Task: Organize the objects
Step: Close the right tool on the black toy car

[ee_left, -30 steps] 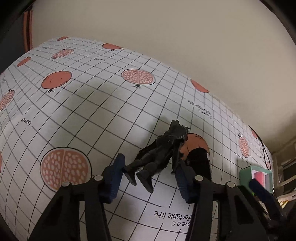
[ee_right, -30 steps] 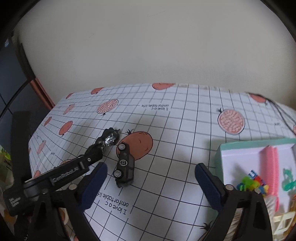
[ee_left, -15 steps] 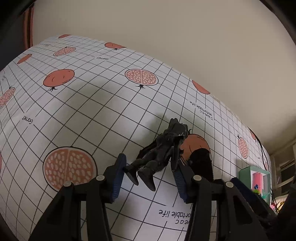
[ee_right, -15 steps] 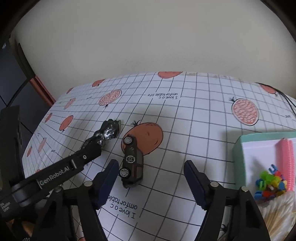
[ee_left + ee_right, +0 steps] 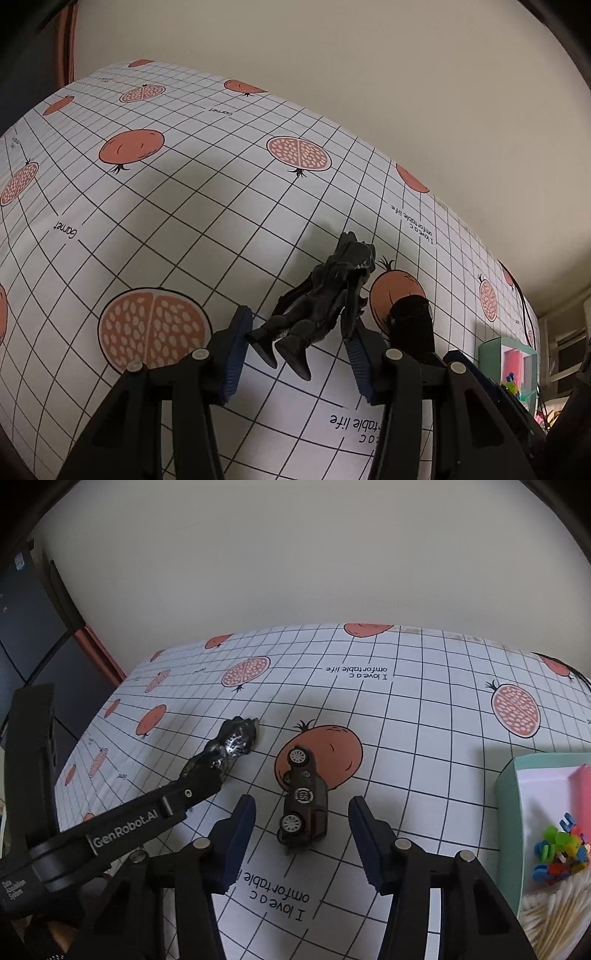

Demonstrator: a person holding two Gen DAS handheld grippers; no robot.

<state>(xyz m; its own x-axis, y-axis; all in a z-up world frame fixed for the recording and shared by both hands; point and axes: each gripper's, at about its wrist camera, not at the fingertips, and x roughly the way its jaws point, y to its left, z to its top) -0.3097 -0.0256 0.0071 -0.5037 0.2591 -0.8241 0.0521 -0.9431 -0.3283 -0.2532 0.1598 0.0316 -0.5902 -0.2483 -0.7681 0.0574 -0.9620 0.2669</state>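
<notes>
On a grid-patterned tablecloth (image 5: 424,738) printed with pomegranates, the left gripper (image 5: 299,354) has its blue-padded fingers spread around a dark toy figure (image 5: 325,295) lying on its back, and whether the pads touch it is hard to tell. The right gripper (image 5: 301,838) hangs with its fingers wide apart, gripping nothing, around a small dark toy car (image 5: 304,799) tipped on its side just right of the figure. At the far right sits a mint-green box (image 5: 509,812) holding colourful small pieces and cotton swabs.
</notes>
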